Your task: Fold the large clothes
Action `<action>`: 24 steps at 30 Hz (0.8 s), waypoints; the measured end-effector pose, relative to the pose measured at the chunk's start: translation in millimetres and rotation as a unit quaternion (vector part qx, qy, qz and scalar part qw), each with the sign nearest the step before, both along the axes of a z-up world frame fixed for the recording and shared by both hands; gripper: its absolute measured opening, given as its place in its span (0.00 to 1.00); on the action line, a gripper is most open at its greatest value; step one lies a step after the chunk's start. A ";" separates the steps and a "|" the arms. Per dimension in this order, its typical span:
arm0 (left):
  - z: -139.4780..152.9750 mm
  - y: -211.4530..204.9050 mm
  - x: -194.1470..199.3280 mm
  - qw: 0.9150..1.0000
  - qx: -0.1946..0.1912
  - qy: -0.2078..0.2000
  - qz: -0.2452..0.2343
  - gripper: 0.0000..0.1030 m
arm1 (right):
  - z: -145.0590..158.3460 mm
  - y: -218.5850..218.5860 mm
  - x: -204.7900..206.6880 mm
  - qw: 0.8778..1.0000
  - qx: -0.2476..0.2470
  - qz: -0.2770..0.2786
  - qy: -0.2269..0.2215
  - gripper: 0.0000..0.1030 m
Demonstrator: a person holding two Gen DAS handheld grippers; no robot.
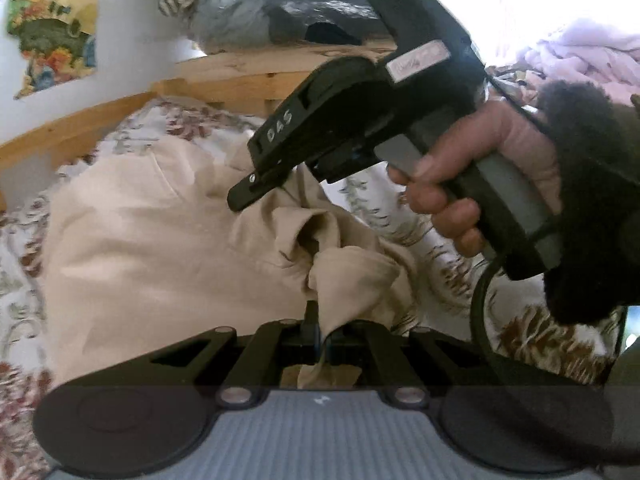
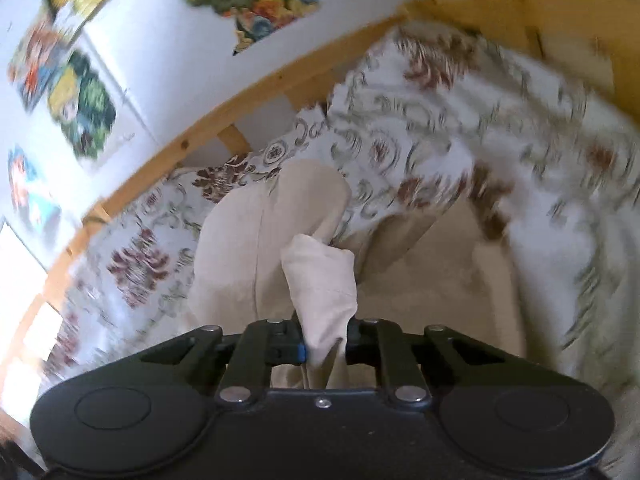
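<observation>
A large beige garment point(image 1: 152, 248) lies spread on a floral bedspread point(image 1: 24, 240). My left gripper point(image 1: 322, 336) is shut on a bunched fold of this garment. The right gripper's body point(image 1: 360, 112), held by a hand, hangs just above the same cloth in the left wrist view. In the right wrist view my right gripper point(image 2: 326, 346) is shut on a beige fold point(image 2: 320, 276) that rises between its fingers. The rest of the garment point(image 2: 240, 248) trails away over the bedspread point(image 2: 460, 120).
A wooden bed frame point(image 1: 80, 124) runs along a white wall with colourful pictures point(image 1: 52, 28). Dark plastic-wrapped bundles point(image 1: 280, 12) sit past the headboard. A lilac blanket point(image 1: 580, 56) lies at the far right.
</observation>
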State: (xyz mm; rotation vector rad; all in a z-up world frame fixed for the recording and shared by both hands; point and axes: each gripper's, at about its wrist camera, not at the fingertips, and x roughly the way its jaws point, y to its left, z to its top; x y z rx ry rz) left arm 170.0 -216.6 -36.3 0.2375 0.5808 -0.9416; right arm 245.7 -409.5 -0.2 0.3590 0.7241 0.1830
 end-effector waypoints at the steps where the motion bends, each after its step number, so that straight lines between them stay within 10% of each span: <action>1: -0.7 -3.9 3.8 1.000 -0.001 0.013 -0.004 0.03 | -3.3 -5.8 1.2 1.000 -0.015 0.002 0.004 0.13; 6: 9.7 27.7 13.9 0.993 -0.049 0.104 -0.001 0.10 | -40.6 -18.1 5.7 0.997 -0.072 0.029 0.025 0.14; 11: 25.1 95.6 15.5 0.986 -0.096 0.083 0.111 0.56 | -49.2 -8.9 -1.1 0.991 -0.127 0.030 -0.010 0.14; 19: -17.2 121.0 69.9 0.960 -0.066 0.176 0.206 0.68 | -56.5 11.5 -1.5 0.972 -0.228 0.051 -0.033 0.18; 24: -22.4 116.8 82.8 0.959 -0.047 0.185 0.210 0.68 | -25.3 4.3 -13.1 0.976 -0.211 0.014 -0.043 0.42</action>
